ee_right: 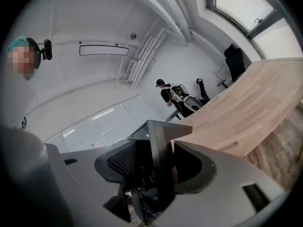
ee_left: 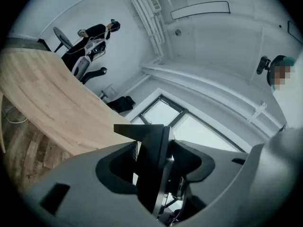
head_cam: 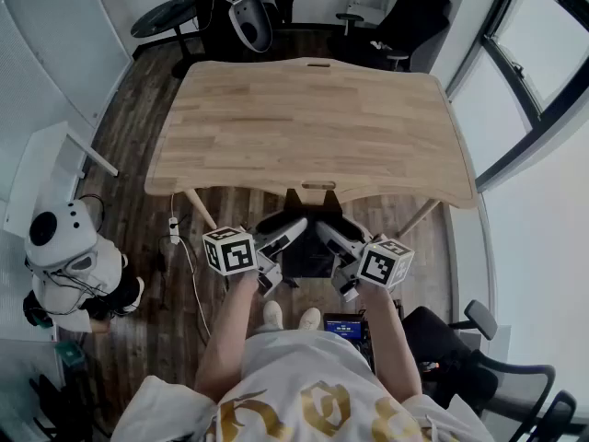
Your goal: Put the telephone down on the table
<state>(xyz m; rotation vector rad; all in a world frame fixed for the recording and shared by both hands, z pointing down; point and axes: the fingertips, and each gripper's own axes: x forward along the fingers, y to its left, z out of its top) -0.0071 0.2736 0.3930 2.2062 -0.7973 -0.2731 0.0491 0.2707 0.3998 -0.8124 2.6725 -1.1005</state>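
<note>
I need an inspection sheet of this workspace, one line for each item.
Surface: wooden table, top bare.
Job's things: black telephone held in the air before the table's near edge, not yet on it.
Clutter: nothing seen.
Grippers: left gripper and right gripper each have their jaws closed on the telephone.
Cables: white cable on the floor at left.
Surroundings: office chair behind the table; white machine at left; window at right.

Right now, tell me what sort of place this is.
Probably an office or robotics lab. A wooden desk stands in the middle, black office chairs sit beyond it, tall windows line one side, and a white robot-like machine stands beside the desk.
</note>
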